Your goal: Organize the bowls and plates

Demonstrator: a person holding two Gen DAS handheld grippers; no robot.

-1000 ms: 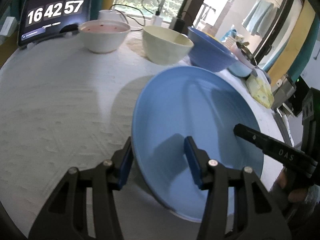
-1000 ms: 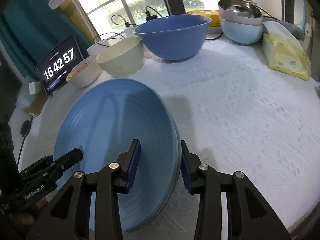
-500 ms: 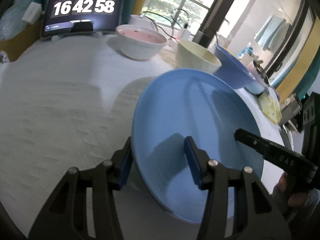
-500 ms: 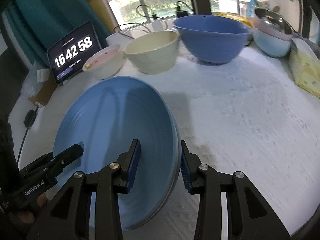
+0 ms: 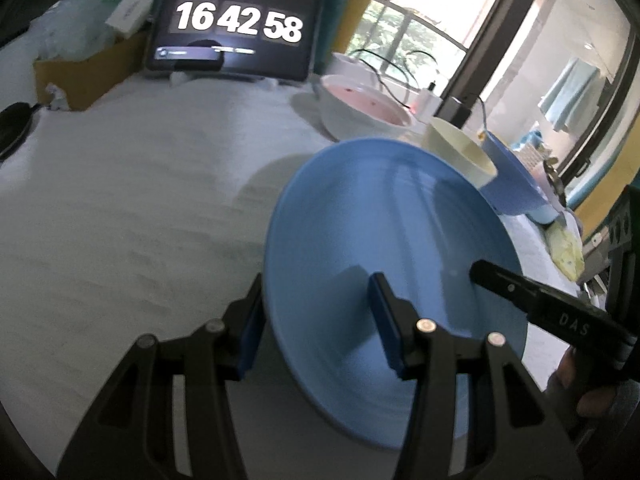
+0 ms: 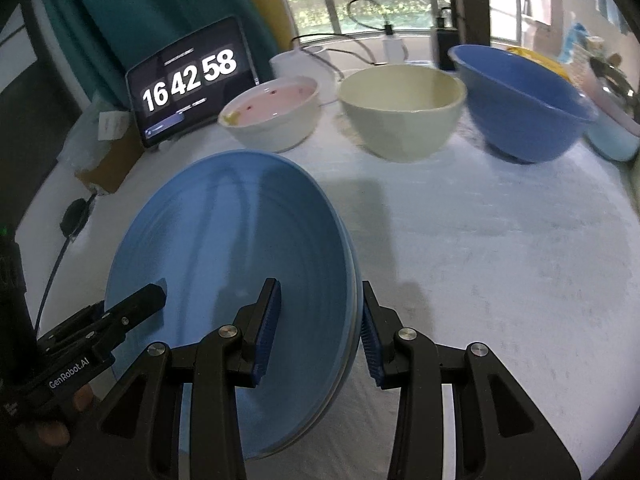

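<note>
A large blue plate (image 5: 384, 240) is held off the white table between both grippers; in the right wrist view (image 6: 228, 256) its edge looks layered, as if stacked plates. My left gripper (image 5: 316, 320) is shut on its left rim. My right gripper (image 6: 320, 328) is shut on its right rim. A white bowl with pink inside (image 6: 272, 116), a cream bowl (image 6: 400, 108) and a big blue bowl (image 6: 520, 100) stand in a row at the back.
A tablet showing a clock (image 6: 188, 80) stands at the back left beside a cardboard box (image 5: 84, 68). Cables and chargers (image 6: 384, 36) lie by the window. A pale blue bowl stack (image 6: 612, 136) and a yellow packet (image 5: 564, 248) sit at the right.
Both grippers have lifted and carried the plate together, and the views have turned left; the tablet and bowls now appear nearer and more central.
</note>
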